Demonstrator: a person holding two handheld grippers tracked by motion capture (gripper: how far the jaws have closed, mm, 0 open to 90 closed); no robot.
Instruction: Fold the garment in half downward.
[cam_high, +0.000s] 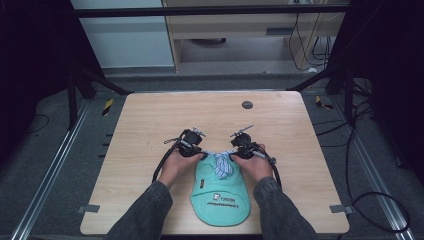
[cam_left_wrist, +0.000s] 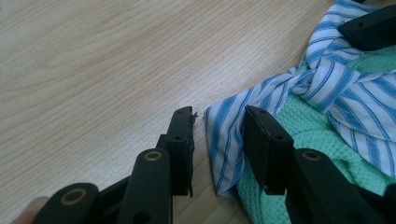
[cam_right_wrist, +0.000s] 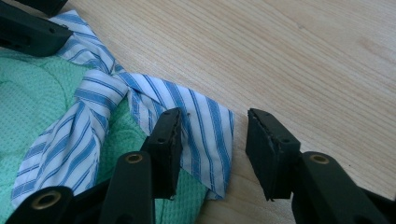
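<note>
A mint-green bib lies flat near the table's front edge, with its blue-and-white striped straps tied in a knot at its top. My left gripper rests at the bib's upper left corner. In the left gripper view, one striped strap end lies between the open jaws of the left gripper, and a gap shows beside it. My right gripper is at the upper right corner. The right gripper stands open astride the other strap end, its left jaw over the cloth.
The wooden table carries a small dark round disc at the back. Grey tape marks sit at the front corners. Cables trail off the right side onto the floor. Black frame bars stand around the table.
</note>
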